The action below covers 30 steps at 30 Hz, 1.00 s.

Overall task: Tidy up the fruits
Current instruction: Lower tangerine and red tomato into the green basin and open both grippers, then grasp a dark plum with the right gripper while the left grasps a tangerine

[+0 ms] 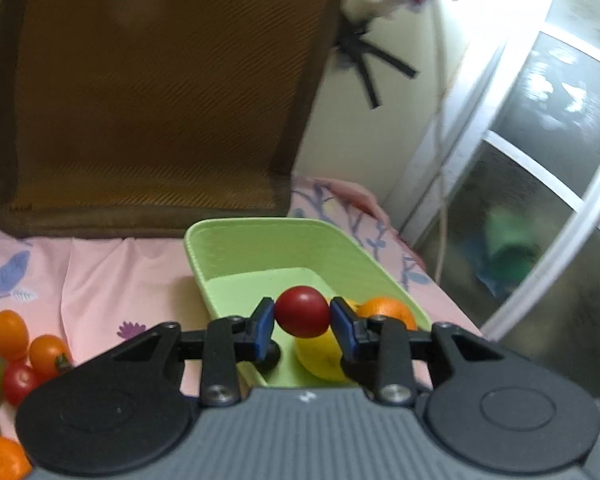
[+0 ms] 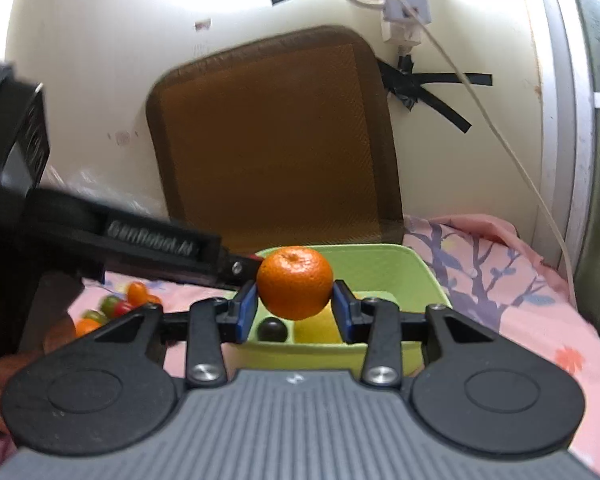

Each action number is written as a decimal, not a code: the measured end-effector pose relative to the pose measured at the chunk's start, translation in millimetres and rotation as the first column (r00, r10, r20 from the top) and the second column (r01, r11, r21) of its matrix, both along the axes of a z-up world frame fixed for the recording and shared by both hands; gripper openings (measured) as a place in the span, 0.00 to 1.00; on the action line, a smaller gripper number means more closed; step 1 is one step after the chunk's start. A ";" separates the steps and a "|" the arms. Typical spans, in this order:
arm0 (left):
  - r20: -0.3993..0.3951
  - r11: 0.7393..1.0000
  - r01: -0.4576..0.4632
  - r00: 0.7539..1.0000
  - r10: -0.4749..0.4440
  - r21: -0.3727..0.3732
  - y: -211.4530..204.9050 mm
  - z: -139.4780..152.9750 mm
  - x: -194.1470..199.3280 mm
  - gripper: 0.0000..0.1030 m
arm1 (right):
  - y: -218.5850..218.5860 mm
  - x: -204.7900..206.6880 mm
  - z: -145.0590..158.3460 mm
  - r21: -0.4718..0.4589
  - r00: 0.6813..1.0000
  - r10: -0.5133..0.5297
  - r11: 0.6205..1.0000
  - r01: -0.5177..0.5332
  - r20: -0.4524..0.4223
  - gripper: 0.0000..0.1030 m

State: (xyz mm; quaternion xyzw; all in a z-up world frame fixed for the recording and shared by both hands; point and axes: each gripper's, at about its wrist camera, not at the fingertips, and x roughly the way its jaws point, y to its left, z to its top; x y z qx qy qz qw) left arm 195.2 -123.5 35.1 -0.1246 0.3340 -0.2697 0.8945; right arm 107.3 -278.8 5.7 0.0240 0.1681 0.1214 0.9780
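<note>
My left gripper [image 1: 302,322] is shut on a red cherry tomato [image 1: 302,311] and holds it above the near end of the green tray [image 1: 260,240]. My right gripper [image 2: 295,308] is shut on an orange mandarin [image 2: 295,282] above the same green tray [image 2: 380,264]. In the tray lie a yellow fruit [image 1: 320,356], a dark round fruit [image 2: 273,330] and, in the left wrist view, the mandarin [image 1: 388,309]. The left gripper's body [image 2: 100,236] reaches in from the left in the right wrist view.
Several loose cherry tomatoes, orange, red and green [image 1: 16,356], lie on the pink floral sheet [image 1: 100,280] left of the tray. A brown cushion [image 1: 152,92] leans on the wall behind. A glass door [image 1: 540,200] stands to the right. A white cable [image 2: 500,140] hangs down the wall.
</note>
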 end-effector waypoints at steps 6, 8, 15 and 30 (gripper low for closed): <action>-0.036 0.999 -0.018 0.999 0.017 -0.039 7.2 -10.6 15.4 0.43 | 9.1 14.0 -15.7 -0.082 1.000 -0.019 0.996 0.019 0.004 0.56; -0.032 0.998 -0.030 0.999 0.028 -0.047 11.9 -5.6 13.4 0.46 | 8.0 9.5 -14.6 -0.084 0.999 -0.030 0.996 0.034 0.042 0.59; 0.069 0.983 -0.128 0.988 0.138 -0.135 81.2 28.1 -27.2 0.49 | -11.3 -1.6 -10.1 0.058 0.993 -0.090 0.995 0.086 0.072 0.58; 0.057 0.918 -0.397 0.916 0.397 0.000 210.6 -11.8 -121.0 0.52 | -4.0 -8.6 -8.4 0.120 0.996 -0.049 0.991 0.058 -0.076 0.16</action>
